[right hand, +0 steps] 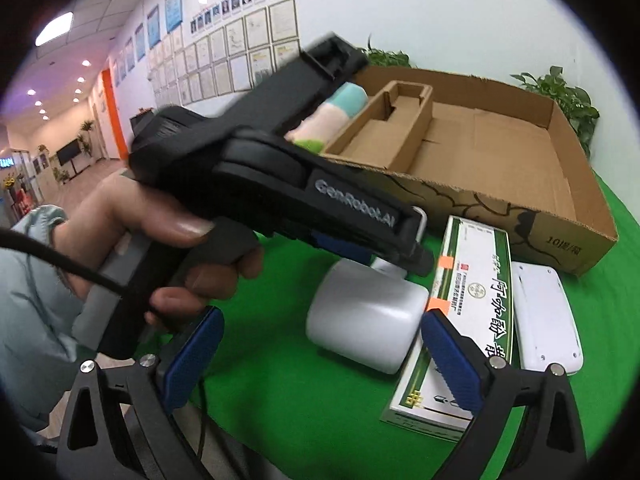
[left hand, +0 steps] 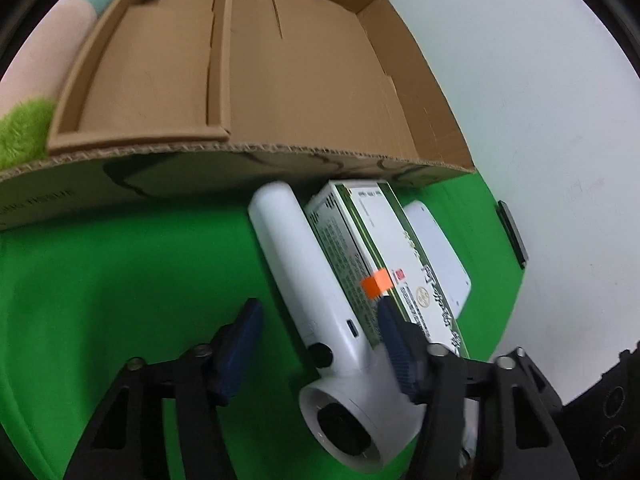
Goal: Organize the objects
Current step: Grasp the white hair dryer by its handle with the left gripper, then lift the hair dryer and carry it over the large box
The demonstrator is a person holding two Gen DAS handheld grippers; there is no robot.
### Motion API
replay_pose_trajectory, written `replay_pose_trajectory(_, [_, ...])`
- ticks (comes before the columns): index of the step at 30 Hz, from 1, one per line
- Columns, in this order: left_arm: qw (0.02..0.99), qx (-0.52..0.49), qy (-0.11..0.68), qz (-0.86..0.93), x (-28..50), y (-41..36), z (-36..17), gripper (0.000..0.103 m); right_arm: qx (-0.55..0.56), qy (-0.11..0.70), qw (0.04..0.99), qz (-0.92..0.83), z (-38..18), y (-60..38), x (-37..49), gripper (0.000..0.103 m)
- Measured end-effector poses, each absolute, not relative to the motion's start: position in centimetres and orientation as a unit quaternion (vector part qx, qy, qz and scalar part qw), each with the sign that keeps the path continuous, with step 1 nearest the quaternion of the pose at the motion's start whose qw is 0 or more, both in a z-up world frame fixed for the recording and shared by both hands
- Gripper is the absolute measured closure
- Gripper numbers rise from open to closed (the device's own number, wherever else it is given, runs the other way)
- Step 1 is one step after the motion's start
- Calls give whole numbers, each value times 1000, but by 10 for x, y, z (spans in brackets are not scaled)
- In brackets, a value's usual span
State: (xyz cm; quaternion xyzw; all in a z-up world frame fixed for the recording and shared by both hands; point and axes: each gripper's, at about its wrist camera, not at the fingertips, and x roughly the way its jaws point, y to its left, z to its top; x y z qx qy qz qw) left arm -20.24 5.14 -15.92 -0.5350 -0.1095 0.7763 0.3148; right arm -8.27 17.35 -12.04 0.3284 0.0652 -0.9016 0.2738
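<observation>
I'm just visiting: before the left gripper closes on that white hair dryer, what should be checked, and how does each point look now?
1. Left gripper open wide enough: ok.
2. White hair dryer between its fingers: ok, the handle lies in the gap.
3. Green-and-white carton clear of the grasp: not ok, it lies against the dryer and the right-hand finger overlaps it.
4. Cardboard tray has free room: ok, large compartment bare.
5. Right gripper out of the way: cannot tell; open, close by.

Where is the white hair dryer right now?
The white hair dryer lies on the green cloth just in front of the cardboard box, against the green-and-white carton, between the open left gripper fingers.
</observation>
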Motion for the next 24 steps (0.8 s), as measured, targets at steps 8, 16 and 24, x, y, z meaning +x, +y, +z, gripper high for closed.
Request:
replay_pose_trajectory(8, [305,-529,-113,784,-189,47,-159,68,331,73,273,-900,-123,169,-74,16])
replay_pose_trajectory(16, [264,-526,-128,798,-160,22,-152,75,357,59,277,-890,-129,169,-63,22])
replay_pose_trajectory(24, [216,-527,-190,800,-134,3,-151,75,373,3,318,-872,-122,177,-41,21])
